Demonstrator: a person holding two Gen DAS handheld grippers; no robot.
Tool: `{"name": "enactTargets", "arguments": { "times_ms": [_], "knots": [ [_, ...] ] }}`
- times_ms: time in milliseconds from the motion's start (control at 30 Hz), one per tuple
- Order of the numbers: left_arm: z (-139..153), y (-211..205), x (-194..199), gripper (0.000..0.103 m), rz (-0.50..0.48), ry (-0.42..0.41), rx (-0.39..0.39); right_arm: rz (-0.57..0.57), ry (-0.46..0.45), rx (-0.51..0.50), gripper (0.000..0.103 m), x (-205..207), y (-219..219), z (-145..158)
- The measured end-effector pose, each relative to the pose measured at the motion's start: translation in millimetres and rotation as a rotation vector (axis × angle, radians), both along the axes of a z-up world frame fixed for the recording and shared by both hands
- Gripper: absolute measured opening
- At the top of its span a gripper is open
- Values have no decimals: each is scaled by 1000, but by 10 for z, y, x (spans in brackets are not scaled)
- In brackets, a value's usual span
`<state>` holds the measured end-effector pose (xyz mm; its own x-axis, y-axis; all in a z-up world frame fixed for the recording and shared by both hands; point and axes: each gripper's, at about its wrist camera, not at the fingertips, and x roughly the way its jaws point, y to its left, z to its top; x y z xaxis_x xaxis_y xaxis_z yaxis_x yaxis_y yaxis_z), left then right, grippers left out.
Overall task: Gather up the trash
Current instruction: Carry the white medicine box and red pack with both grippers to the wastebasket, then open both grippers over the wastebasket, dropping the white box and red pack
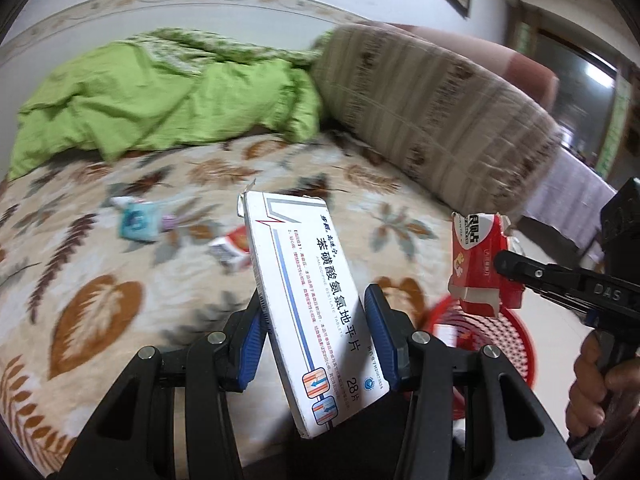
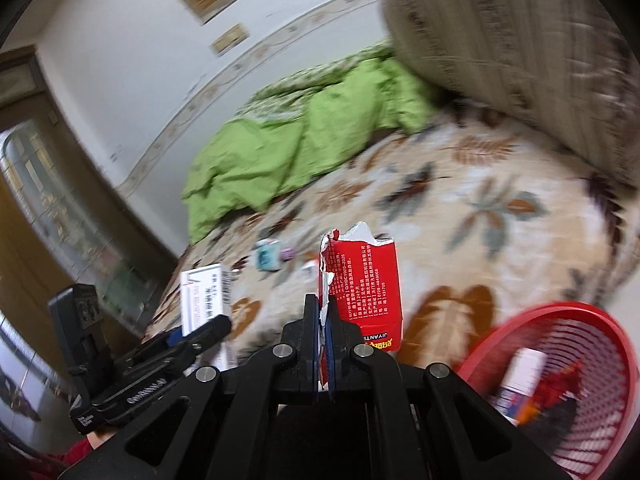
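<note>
The left tool [image 1: 316, 336] is gripping a white tablet box [image 1: 308, 300]; the right tool [image 2: 323, 344] is clamping a torn red carton [image 2: 362, 292]. Only the right view is showing trash inside the red basket [image 2: 608, 328] beside it.

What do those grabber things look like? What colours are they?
Both are black plastic. The left gripper has angular black linkage arms with silver round bolts and ribbed blue pads on its fingers. The right gripper looks the same, and from the left camera shows a pistol-style handle and raised letters "DAS". A red sleeve peeks in below.
</note>
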<state>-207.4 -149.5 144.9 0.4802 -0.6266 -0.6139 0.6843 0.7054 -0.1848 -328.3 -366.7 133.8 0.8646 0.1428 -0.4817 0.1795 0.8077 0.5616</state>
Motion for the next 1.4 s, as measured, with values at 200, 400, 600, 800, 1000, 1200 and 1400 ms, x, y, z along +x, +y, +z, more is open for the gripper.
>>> {"name": "enactTargets", "arguments": {
  "times_ms": [200,400,600,800,1000,1200,1400],
  "knots": [
    [3,-499,-204,46,-152,66,-9,-117,50,-3,3,-434,-355,-49],
    [-56,-903,-398,47,-273,115,11,-203,73,8,3,-759,-593,-86],
    [-73,-1198,-572,47,-348,133,25,-248,71,35,4,-912,-751,-87],
    [-151,-1427,-665,47,-399,138,51,-268,79,38,4,-978,-798,-134],
    [-212,-1491,-719,61,-426,140,67,-298,125,74,27,-1026,-880,-267],
    [-190,-1375,-602,61,-387,161,50,-297,109,73,28,-993,-866,-236],
    [-143,-1157,-423,61,-320,166,26,-244,97,74,28,-781,-753,-197]
  ]
}}
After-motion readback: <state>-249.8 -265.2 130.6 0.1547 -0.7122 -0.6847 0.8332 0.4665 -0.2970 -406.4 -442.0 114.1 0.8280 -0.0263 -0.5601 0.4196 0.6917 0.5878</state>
